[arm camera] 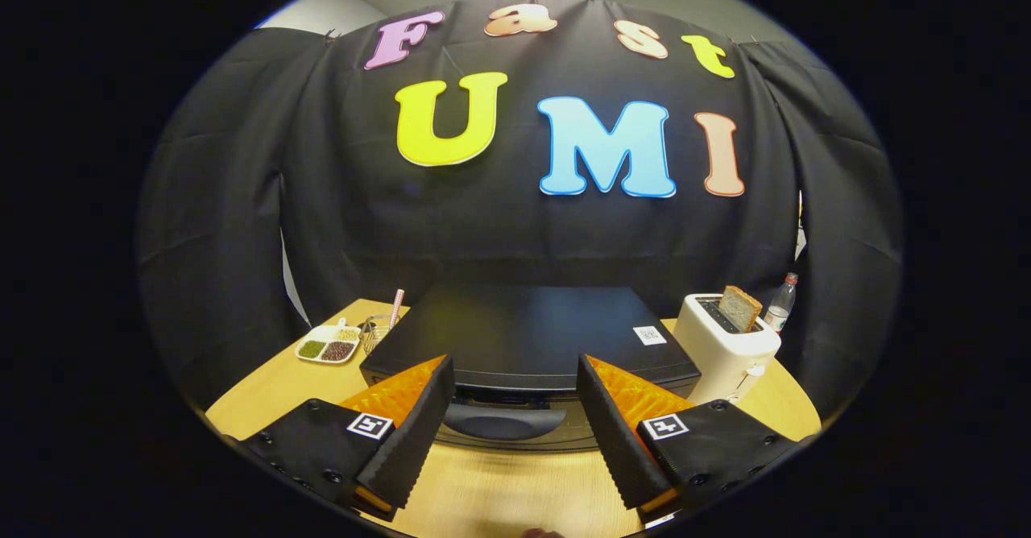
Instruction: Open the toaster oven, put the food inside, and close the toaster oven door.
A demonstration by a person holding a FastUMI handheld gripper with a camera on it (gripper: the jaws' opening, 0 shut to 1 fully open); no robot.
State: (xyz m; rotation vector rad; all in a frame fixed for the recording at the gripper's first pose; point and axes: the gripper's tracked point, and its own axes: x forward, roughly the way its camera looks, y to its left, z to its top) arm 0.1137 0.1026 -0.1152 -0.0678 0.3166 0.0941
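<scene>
- Gripper view: the gripper (515, 409) has its fingers spread wide, nothing between them, not touching anything.
- Toaster oven (527, 341) sits dead ahead at 12 o'clock on the wooden table (515, 490), seen from above its dark top; the door handle (503, 421) shows in the gap between the fingertips, just beyond them. Door looks shut.
- Step in hand, judged: opening the door — not yet begun. To do it well, the tool should drop lower and come in square so both fingers bracket the handle, close firmly, then pull out and down along the hinge arc, not straight back.
- Risk: a high approach could slide off the oven's top edge.
- Containers: a white divided dish (328, 345) at 10 o'clock from the oven holds green, dark and pale bits, one kind per compartment; too small to name.
- A glass cup (375, 333) beside the dish holds a striped straw (396, 306).
- White toaster (725, 345) at 2 o'clock — a bread slice (739, 308) stands in a slot; likely the food.
- Plastic bottle (780, 304) just behind the toaster.
</scene>
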